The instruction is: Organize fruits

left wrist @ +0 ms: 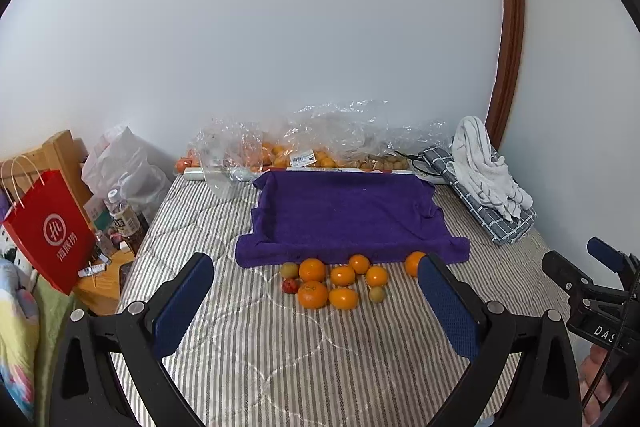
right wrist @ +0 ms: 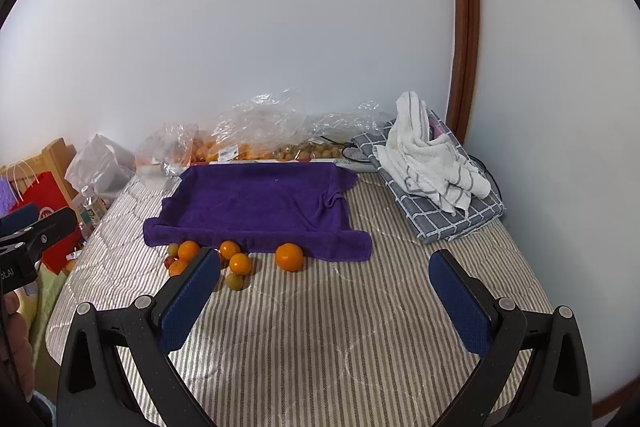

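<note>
Several oranges (left wrist: pixel 313 270) lie in a cluster on the striped bed just in front of a tray draped in a purple towel (left wrist: pixel 344 215). Two small green fruits (left wrist: pixel 377 294) and one small red fruit (left wrist: pixel 290 285) lie among them. One orange (right wrist: pixel 289 257) lies apart to the right. The towel tray (right wrist: pixel 260 203) holds nothing. My left gripper (left wrist: pixel 316 301) is open and empty, held above the bed short of the cluster. My right gripper (right wrist: pixel 324 291) is open and empty, to the right of the fruit.
Clear plastic bags (left wrist: pixel 320 143) with more oranges and small brown fruits lie against the back wall. A white towel (right wrist: pixel 428 155) on folded checked cloth lies at the right. A red paper bag (left wrist: pixel 52 231) and bottles stand left of the bed.
</note>
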